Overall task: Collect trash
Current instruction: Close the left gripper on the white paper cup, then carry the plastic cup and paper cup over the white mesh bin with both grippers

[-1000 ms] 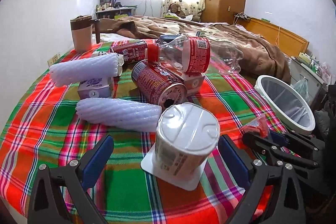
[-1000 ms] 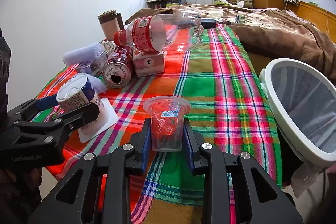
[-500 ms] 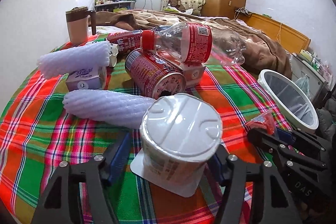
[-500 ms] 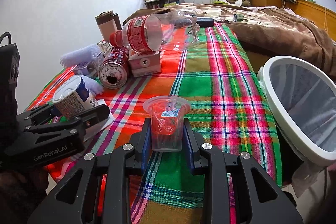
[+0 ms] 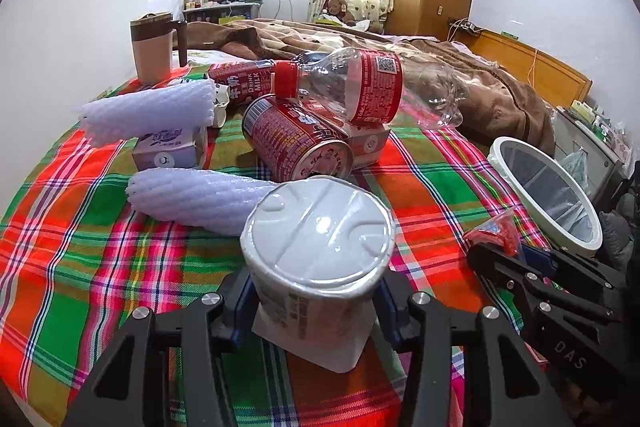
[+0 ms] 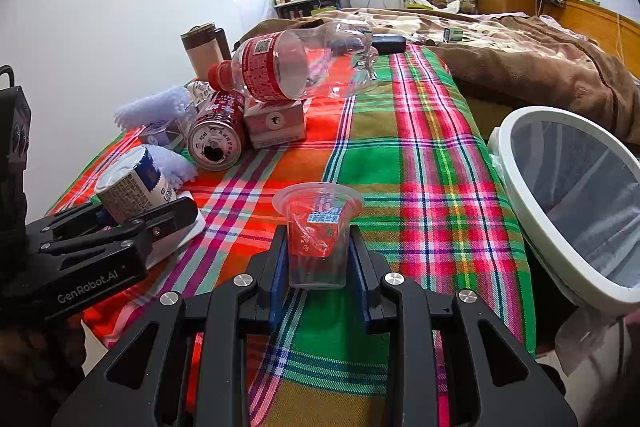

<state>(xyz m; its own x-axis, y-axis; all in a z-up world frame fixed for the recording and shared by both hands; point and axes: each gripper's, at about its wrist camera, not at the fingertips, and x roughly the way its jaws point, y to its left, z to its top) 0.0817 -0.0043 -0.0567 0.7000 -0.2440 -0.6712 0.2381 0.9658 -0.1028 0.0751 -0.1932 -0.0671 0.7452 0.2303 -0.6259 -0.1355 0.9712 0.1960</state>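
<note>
Left tool (image 5: 316, 301) was closing on the upturned white yogurt cup (image 5: 318, 255), pads at its paper-labelled sides, square rim flange resting on the plaid cloth (image 5: 80, 247). Right tool (image 6: 318, 261) pinched a clear, thin-walled plastic cup (image 6: 318, 231) holding a red wrapper, upright, likely so nothing spilled. Both sat near the white-rimmed, bag-lined bin (image 6: 568, 199) beside the bench edge, seemingly their destination. A dented red can (image 5: 298, 143) and a crushed bottle (image 5: 360, 87) lay behind.

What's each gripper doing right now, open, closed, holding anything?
Left gripper: jaws closing around the upside-down white cup, pads at its sides.
Right gripper: closed on the clear plastic cup, holding it.
</note>
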